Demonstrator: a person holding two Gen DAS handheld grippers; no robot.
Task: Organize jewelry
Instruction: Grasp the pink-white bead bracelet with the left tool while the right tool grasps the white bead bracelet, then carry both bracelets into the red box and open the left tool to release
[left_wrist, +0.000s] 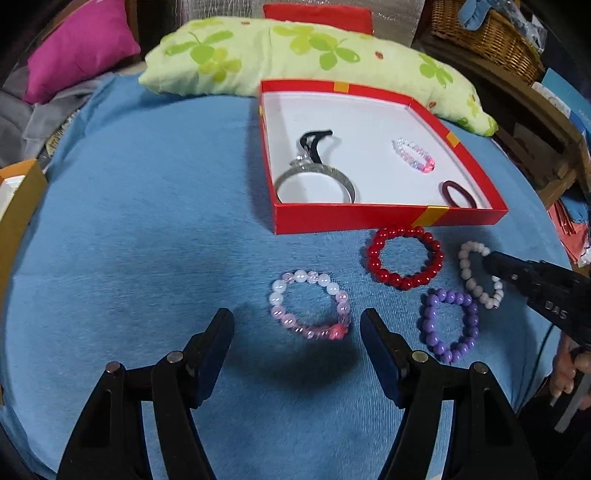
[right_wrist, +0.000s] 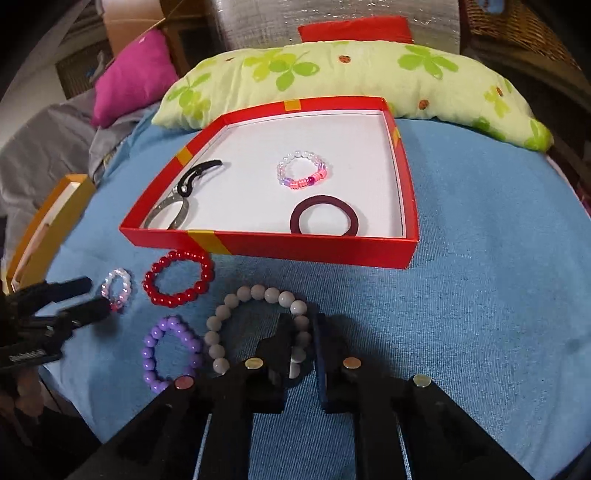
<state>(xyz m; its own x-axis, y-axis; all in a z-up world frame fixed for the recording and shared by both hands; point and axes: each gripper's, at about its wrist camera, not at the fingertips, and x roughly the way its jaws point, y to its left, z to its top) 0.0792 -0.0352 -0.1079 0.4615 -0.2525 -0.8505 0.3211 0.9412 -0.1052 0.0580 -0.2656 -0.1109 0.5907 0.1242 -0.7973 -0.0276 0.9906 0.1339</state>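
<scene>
A red box lid lies on the blue cloth, holding a silver bangle, a black clip, a small pink bead bracelet and a dark red ring. In front lie a red bead bracelet, a purple one, a pink-white one and a pale grey one. My left gripper is open, just before the pink-white bracelet. My right gripper straddles the grey bracelet's right side, jaws narrowly apart.
A green clover-print pillow lies behind the box. A magenta cushion and grey cloth sit far left. An orange box stands at the left edge. A wicker basket is at the back right.
</scene>
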